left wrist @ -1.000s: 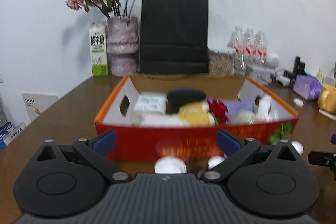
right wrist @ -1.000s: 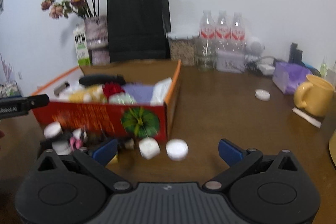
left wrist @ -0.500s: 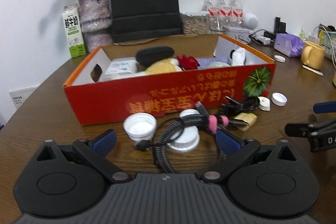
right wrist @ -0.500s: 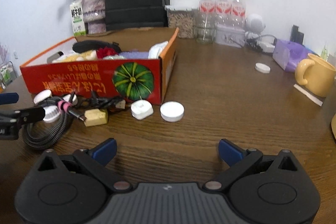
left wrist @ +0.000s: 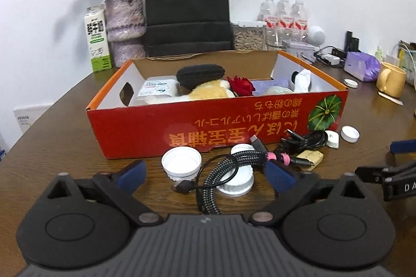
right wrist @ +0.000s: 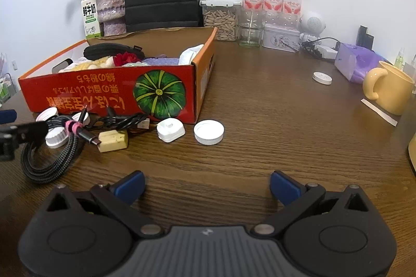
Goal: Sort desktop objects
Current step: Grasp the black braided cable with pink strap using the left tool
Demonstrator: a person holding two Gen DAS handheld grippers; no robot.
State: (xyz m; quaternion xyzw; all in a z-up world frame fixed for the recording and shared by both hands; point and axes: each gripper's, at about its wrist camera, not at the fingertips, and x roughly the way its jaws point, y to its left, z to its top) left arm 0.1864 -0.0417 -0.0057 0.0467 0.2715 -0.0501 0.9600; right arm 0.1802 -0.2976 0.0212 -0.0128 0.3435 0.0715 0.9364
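The left gripper [left wrist: 205,173] is hovering low with its blue-padded fingers [left wrist: 131,173] spread wide apart, gripping nothing. The right gripper [right wrist: 206,184] is sitting level to its right, jaws likewise gaping and empty, its fingertips [right wrist: 284,186] pointing toward the far side.

1. Red cardboard box [left wrist: 218,126], open-topped and filled, sits at twelve o'clock.
2. Braided cable [left wrist: 221,173], coiled with a pink tie, lies over white lids [left wrist: 181,165] at six o'clock.
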